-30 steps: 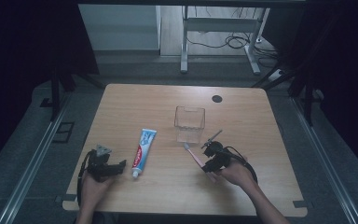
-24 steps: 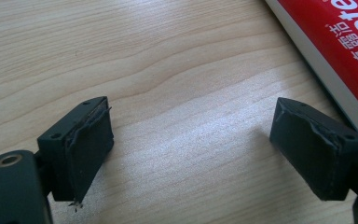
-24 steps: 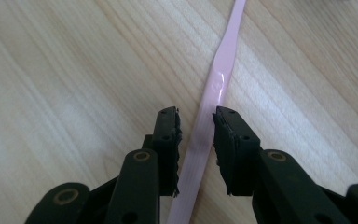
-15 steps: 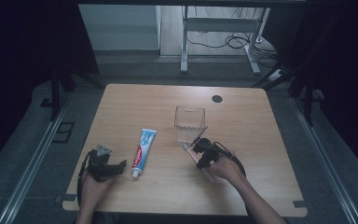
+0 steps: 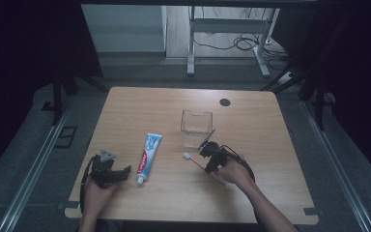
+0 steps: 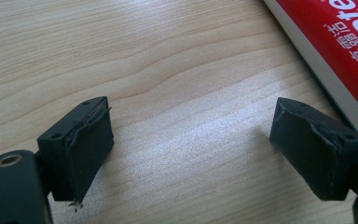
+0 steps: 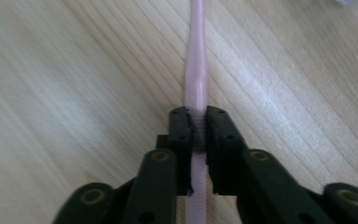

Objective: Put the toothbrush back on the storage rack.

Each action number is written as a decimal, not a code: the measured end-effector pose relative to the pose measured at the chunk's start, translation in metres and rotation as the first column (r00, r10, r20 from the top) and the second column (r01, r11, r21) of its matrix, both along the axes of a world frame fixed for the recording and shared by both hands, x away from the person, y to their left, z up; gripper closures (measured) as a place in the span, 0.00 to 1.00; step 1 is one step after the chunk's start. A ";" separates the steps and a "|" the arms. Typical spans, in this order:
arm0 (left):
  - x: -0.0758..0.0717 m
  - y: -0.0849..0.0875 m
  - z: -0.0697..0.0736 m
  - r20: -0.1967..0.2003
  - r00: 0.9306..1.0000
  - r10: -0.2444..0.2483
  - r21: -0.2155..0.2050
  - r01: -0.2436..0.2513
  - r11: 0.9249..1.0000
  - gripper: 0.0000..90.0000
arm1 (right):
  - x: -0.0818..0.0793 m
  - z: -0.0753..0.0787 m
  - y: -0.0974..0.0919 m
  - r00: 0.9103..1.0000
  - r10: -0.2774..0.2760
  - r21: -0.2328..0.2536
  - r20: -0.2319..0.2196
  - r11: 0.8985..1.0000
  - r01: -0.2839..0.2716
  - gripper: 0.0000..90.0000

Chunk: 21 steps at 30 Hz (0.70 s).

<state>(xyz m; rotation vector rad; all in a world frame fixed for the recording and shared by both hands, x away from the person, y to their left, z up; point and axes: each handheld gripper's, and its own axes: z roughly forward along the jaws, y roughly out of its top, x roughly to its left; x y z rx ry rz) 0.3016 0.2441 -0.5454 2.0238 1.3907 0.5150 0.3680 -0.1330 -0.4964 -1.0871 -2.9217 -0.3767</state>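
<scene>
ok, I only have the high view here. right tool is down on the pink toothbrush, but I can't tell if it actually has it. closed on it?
Observer: Yes. In the right gripper view the right tool has just been closing, and its pads now press both sides of the pink toothbrush handle.
Operator: Lifted yet?
Observer: Can't tell; the handle runs straight ahead, close over the wooden table.
Operator: Left tool?
Observer: The left tool is wide open with bare wood between its jaws.
Operator: Near the toothpaste?
Observer: The toothpaste tube lies just beyond one jaw, not between them.
</scene>
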 end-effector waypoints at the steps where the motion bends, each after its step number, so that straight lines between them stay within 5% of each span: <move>1: 0.000 0.000 0.000 0.000 1.000 0.000 0.000 0.000 1.000 0.14 | -0.001 0.003 0.000 1.000 -0.003 0.007 0.002 1.000 0.003 0.93; 21: 0.000 0.000 0.000 0.000 1.000 0.000 -0.001 0.000 1.000 0.14 | 0.008 0.003 0.004 0.999 0.033 -0.010 0.017 0.999 -0.032 0.83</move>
